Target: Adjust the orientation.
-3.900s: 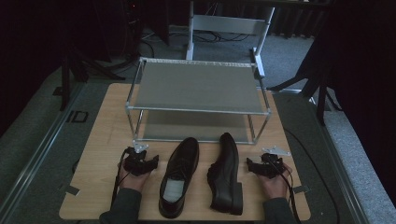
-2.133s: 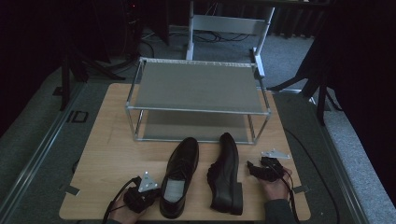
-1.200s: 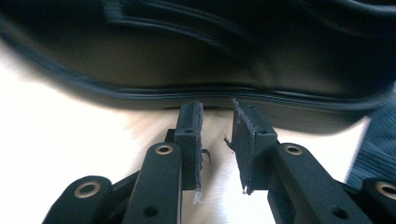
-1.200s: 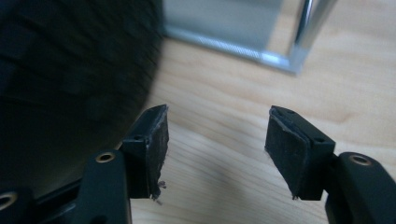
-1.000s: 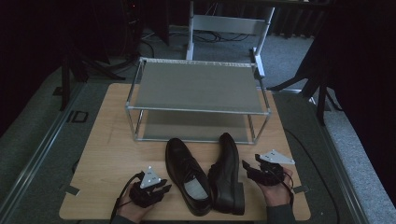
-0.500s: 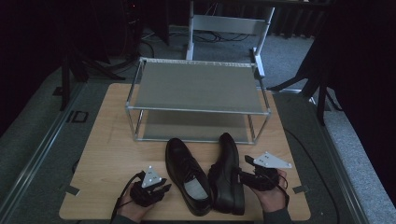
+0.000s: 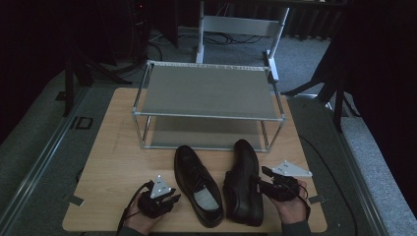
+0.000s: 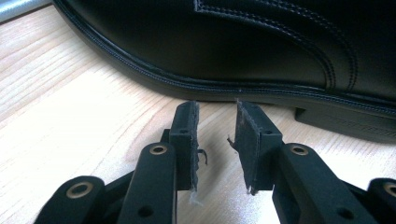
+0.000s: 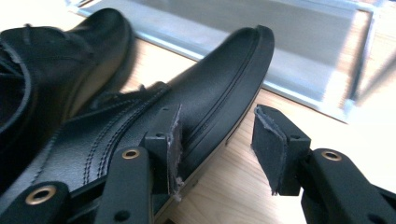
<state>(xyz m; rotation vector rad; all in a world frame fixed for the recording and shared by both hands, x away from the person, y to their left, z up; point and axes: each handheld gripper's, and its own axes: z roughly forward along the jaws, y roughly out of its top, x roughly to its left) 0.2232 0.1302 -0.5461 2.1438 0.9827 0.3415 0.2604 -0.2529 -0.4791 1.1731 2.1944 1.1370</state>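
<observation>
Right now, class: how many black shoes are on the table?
2. One shoe lies left of centre near the left tongs; the other shoe lies right of it, beside the right tongs.

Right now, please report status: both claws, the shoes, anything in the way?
Left claw open, empty, beside left shoe. Right claw open at right shoe. Both shoes on table, before rack. Nothing blocking.

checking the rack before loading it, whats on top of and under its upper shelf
The top of the grey metal two-tier shoe rack is bare. Beneath, the front strip of the lower shelf looks bare; the upper shelf covers the rest.
</observation>
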